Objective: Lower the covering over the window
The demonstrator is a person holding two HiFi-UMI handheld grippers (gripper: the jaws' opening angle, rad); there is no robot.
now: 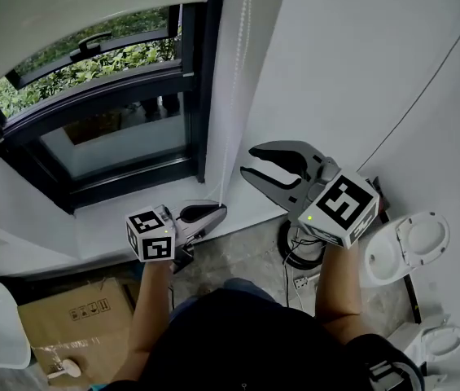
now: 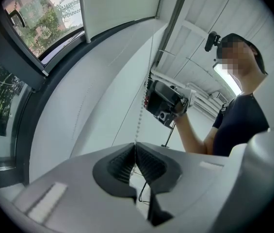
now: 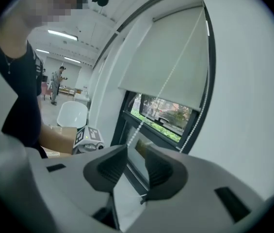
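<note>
Blind (image 1: pixel 75 2) part-lowered; left hand-held gripper (image 1: pixel 220 211) level, clamping bead chain (image 2: pixel 139 113).

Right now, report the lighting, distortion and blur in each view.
Head view: wide-angle bend curves the window frame; the floor is dim. Left gripper view: fisheye, black corners, the ceiling light glares, the bead chain is sharp. Right gripper view: fisheye bows the roller blind; daylight outside is bright, not blown out.

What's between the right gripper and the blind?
Only the bead chain, slanting down across the blind toward the open right gripper; nothing else. Shows in the right gripper view.
</note>
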